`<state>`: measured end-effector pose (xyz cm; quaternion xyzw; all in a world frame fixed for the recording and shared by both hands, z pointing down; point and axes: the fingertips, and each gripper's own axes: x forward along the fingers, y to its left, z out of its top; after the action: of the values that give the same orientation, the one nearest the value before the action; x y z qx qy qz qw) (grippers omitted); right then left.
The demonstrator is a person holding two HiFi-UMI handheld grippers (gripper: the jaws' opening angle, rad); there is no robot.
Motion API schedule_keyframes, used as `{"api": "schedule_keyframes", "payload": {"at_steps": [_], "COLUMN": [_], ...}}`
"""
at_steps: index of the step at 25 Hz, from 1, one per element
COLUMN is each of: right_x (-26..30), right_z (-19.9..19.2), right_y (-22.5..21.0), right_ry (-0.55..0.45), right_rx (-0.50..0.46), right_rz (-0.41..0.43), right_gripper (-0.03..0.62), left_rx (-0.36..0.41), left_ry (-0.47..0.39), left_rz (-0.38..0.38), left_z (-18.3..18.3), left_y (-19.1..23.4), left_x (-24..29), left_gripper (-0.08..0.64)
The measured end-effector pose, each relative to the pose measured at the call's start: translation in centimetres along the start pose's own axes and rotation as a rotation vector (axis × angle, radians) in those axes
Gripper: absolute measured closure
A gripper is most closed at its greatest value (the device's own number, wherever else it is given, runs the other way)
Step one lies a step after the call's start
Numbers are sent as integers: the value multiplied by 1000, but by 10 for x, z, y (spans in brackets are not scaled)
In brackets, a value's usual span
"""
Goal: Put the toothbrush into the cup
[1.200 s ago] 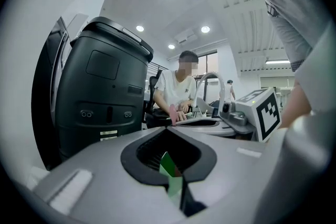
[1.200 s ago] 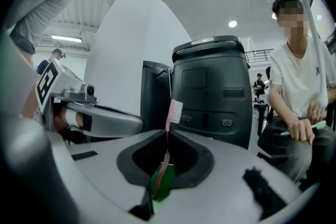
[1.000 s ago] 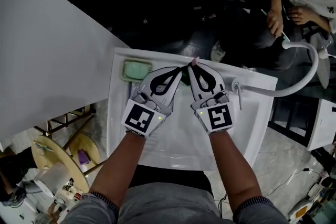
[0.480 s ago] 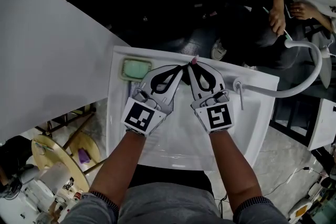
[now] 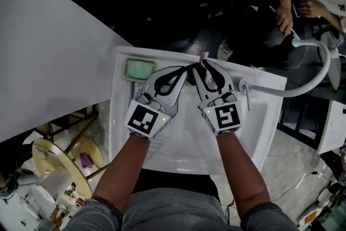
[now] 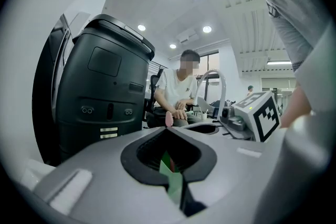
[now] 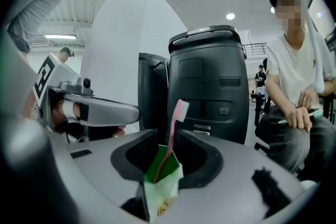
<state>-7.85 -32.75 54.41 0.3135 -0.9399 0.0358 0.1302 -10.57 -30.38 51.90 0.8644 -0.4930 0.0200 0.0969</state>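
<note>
A pink toothbrush (image 7: 171,134) stands upright between the jaws of my right gripper (image 7: 167,136), bristles on top. Its handle runs down into a green and white piece (image 7: 163,181) low between them. These jaws are opening and stand apart on either side of the handle. In the head view the pink head (image 5: 204,55) pokes out past the right gripper (image 5: 201,66) above the white sink (image 5: 178,140). My left gripper (image 5: 185,69) lies close beside it, tips together. A green strip (image 6: 170,178) shows low between its jaws. No cup shows in any view.
A green soap dish (image 5: 140,70) sits at the sink's back left. A tap lever (image 5: 244,93) and a curved white hose (image 5: 319,70) are at the right. A big black machine (image 7: 210,81) stands ahead. A seated person (image 7: 296,86) is at the right.
The right gripper's jaws have spread apart around the toothbrush, and its pink head has shifted slightly away in the head view. The left gripper has kept still.
</note>
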Motion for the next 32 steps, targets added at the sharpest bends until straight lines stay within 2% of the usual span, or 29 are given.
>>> {"api": "schedule_keyframes", "payload": {"at_steps": [12, 15, 23, 27, 32], "right_x": [-19, -30, -80, -107, -141], "right_z": [17, 33, 82, 111, 149], "right_y": [-2, 3, 33, 50, 71], "right_ry": [-31, -48, -101, -125, -151], "right_rx": [17, 20, 50, 70, 26], "right_rz": [-27, -27, 8, 63, 109], "right_gripper": [463, 467, 574, 578, 578], "left_rx": [14, 29, 67, 34, 21], "left_ry": [-6, -15, -42, -5, -20], "left_rz": [-5, -12, -47, -75, -91], "left_z": [12, 23, 61, 78, 117], "left_y": [-9, -13, -40, -57, -81], "left_x": [-9, -16, -48, -68, -93], "left_gripper": [557, 557, 557, 557, 557]}}
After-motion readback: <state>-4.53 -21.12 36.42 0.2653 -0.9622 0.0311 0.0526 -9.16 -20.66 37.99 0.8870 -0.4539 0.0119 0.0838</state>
